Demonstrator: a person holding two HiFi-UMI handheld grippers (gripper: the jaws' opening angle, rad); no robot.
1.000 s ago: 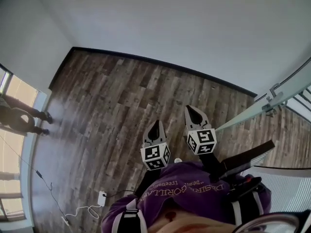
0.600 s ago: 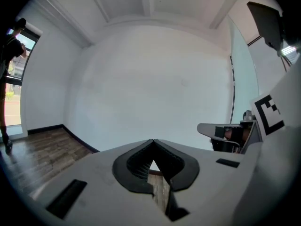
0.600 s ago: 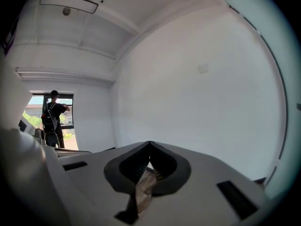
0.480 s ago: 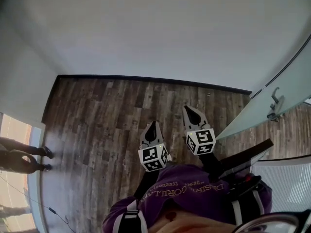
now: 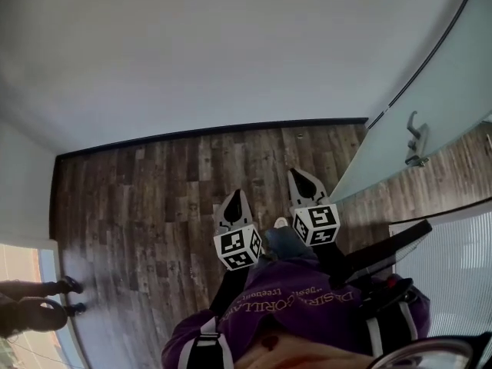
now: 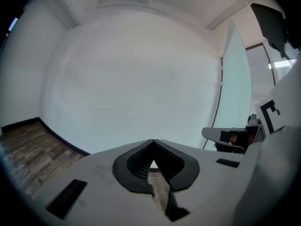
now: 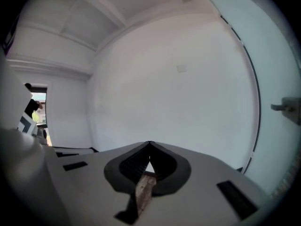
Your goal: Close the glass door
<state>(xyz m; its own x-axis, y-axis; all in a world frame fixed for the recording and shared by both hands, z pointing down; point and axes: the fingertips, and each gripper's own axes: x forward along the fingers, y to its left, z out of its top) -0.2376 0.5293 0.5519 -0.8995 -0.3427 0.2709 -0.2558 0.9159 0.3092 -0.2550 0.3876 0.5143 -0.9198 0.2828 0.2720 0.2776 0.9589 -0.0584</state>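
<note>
The frosted glass door [image 5: 430,91] stands ajar at the right of the head view, with a metal handle [image 5: 416,139] on its face. Both grippers hover side by side over the wood floor, pointing at the white wall, left of the door and apart from it. My left gripper [image 5: 234,197] is shut and holds nothing. My right gripper [image 5: 297,175], nearer the door, is also shut and holds nothing. In the left gripper view its jaws [image 6: 153,141] meet at the tip, with the door [image 6: 235,84] to the right. The right gripper view shows the door [image 7: 277,51] and handle [image 7: 286,108] at its right edge.
A white wall [image 5: 192,52] with a dark baseboard [image 5: 207,134] closes the far side of the wood floor [image 5: 138,206]. A person [image 5: 31,302] stands by the bright window at lower left. White blinds [image 5: 453,244] hang at the right. A doorway [image 7: 37,112] shows left of the right gripper.
The view has swung right: the glass door and its handle now loom larger and higher at the right. Both grippers moved with the turn, staying shut. The window side slid away to the lower left.
</note>
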